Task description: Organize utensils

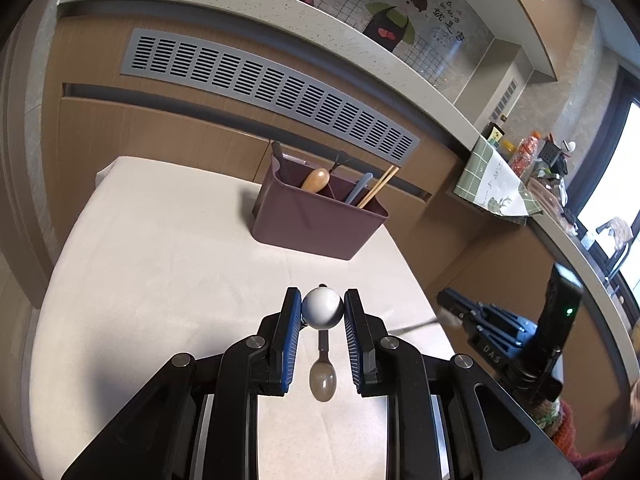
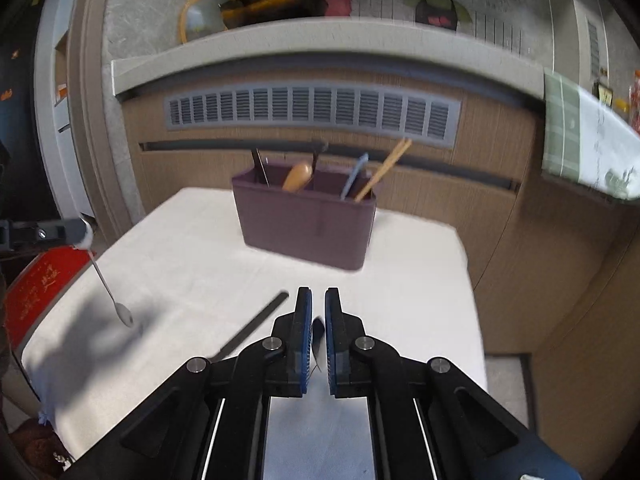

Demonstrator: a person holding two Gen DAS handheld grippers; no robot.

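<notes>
The left gripper (image 1: 322,312) is clamped on the white ball-shaped knob (image 1: 322,309) at the top of a slim metal spoon (image 1: 322,380), whose stem hangs down between the blue ribbed pads (image 1: 291,320) so that the small oval bowl dangles above the white cloth-covered table (image 1: 160,260). The right wrist view shows the same spoon (image 2: 110,292) at the left edge, hanging by its knob from the left gripper (image 2: 82,234), its bowl low over the cloth beside its own shadow. The right gripper (image 2: 318,312) has its jaws drawn almost together, and a thin dark utensil (image 2: 256,328) runs from between the pads out to the left as a long flat handle above the table; a dark rounded tip shows in the narrow gap, so the gripper appears to be pinching it. This view is blurred, so what kind of utensil it is cannot be told. In the left wrist view the right gripper (image 1: 452,312) sits at the right, off the table's edge, with a pale thin handle reaching from it toward the table. Toward the far edge of the table stands a dark maroon rectangular plastic utensil caddy (image 1: 316,220) with compartments; it holds a rounded wooden-handled tool (image 1: 316,180), a dark-handled utensil behind it, a blue-grey handle (image 1: 358,188) and a pair of wooden chopsticks (image 1: 380,186) leaning to the right. Behind it runs a wood-panelled cabinet front with a long grey slotted vent (image 1: 272,92).
</notes>
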